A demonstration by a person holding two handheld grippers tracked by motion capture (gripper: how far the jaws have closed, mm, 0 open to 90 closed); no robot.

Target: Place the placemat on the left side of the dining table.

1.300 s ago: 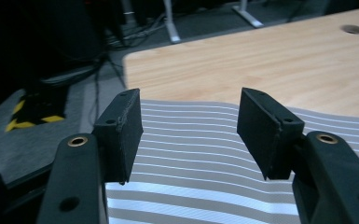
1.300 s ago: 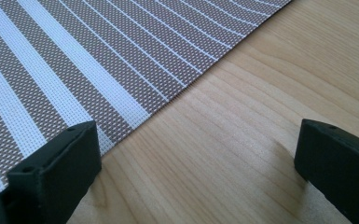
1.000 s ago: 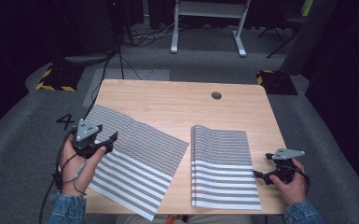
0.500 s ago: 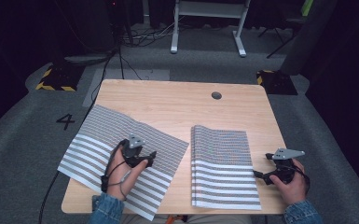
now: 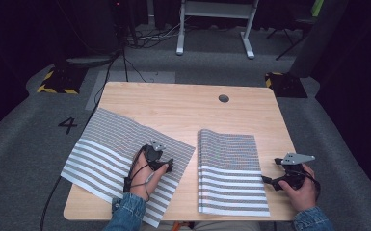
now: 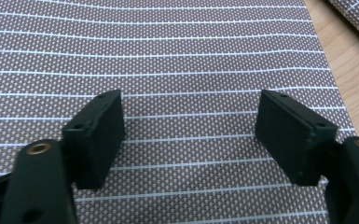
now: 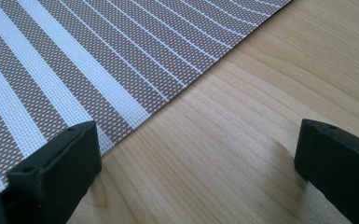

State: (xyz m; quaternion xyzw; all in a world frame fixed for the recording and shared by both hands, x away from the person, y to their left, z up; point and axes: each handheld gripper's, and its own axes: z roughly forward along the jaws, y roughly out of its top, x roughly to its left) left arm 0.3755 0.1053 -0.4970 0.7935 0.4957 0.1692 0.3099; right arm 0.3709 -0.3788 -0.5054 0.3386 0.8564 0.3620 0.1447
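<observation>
Nearest the person, the right tool [image 5: 278, 181] rests at about 4 o'clock on the worktop [image 5: 173, 103], released, its jaws wide over bare wood just beside the right edge of the right striped mat [image 5: 231, 173]. At about 7 o'clock the left tool [image 5: 166, 166] sits low over the left striped mat [image 5: 106, 144], whose weave lies under its jaws; they have just been opening and stand released, nothing between them. Farther off, a round hole [image 5: 223, 98] marks 1 o'clock.
</observation>
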